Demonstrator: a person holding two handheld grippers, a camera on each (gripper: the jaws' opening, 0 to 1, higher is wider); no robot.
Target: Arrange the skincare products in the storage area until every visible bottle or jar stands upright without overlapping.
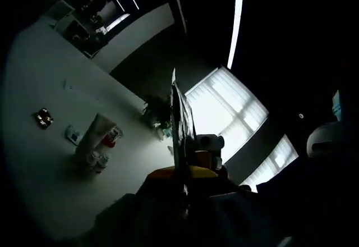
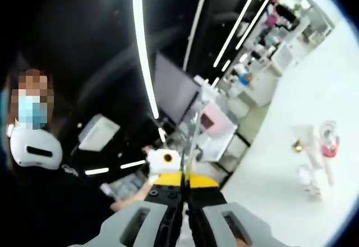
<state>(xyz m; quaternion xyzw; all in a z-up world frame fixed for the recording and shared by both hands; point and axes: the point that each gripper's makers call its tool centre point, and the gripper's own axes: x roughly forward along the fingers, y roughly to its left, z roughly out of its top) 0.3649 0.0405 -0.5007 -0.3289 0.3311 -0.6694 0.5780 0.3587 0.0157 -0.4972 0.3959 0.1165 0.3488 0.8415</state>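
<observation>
Here the left tool (image 1: pixel 180 118) rises as one dark, thin blade in the left gripper view, its jaws pressed together with nothing between them, pointing toward a bright window with blinds (image 1: pixel 224 109). Well off to its left, on the pale counter (image 1: pixel 39 168), stands a cluster of skincare products (image 1: pixel 100 143): a tall pale container, a jar with a red part, and small clear jars at its foot, all close together. Whether each stands upright is too small to tell. Just beside the cluster lies a small bluish packet (image 1: pixel 72 135), and farther out a small dark object (image 1: pixel 43 118).

In the right gripper view the right tool (image 2: pixel 192 126) also has its jaws closed flat against each other, holding nothing, above its yellow-and-black body. It points up toward a dark ceiling with long light strips (image 2: pixel 141 45). Far to its right, on the white counter (image 2: pixel 280 191), the same products (image 2: pixel 315 151) stand grouped, one with a red band. At the left edge a person (image 2: pixel 39 146) stands near a white rounded device (image 2: pixel 33 149).
</observation>
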